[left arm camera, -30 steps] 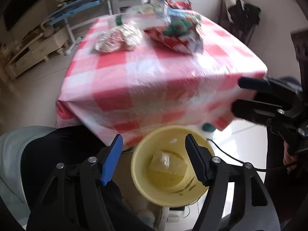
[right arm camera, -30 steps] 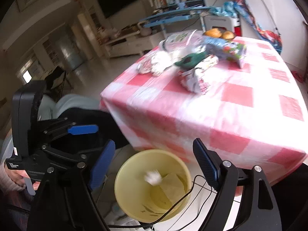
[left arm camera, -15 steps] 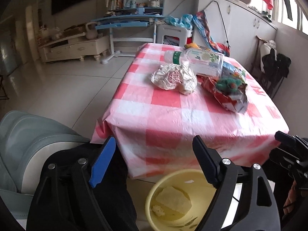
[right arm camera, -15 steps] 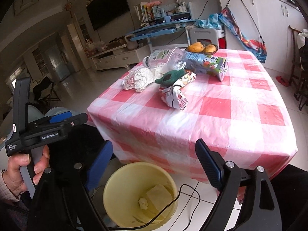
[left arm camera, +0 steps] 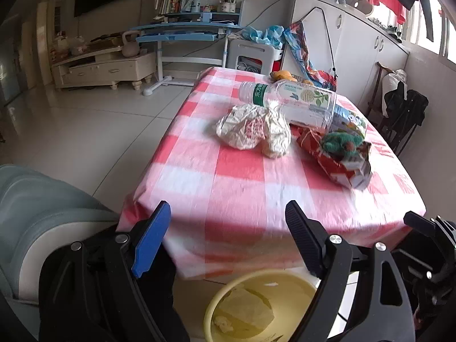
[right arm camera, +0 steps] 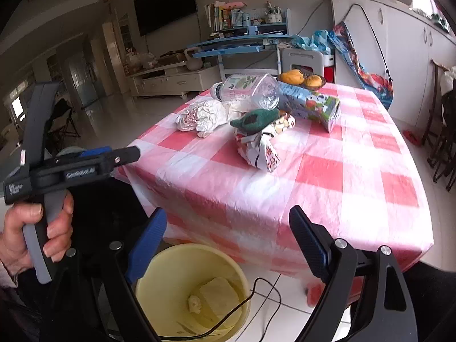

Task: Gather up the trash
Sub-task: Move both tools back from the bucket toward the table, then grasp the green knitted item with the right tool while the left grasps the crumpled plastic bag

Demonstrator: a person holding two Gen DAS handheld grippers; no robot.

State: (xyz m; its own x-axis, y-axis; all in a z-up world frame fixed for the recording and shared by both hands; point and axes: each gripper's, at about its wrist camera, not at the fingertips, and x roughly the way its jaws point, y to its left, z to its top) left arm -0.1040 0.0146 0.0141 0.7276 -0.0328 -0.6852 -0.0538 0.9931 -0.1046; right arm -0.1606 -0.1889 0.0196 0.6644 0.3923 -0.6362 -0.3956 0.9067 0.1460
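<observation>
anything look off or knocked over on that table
Yes: the clear plastic bottle lies on its side, propped on the crumpled white wrapper and the snack bag. The litter is heaped mid-table, not yet in the yellow bin.

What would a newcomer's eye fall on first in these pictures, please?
Probably the red-checked tablecloth with a heap of trash at its far side: a crumpled wrapper beside a clear bottle lying down. Below the table's near edge stands a yellow bin, framed by the open right gripper.
</observation>
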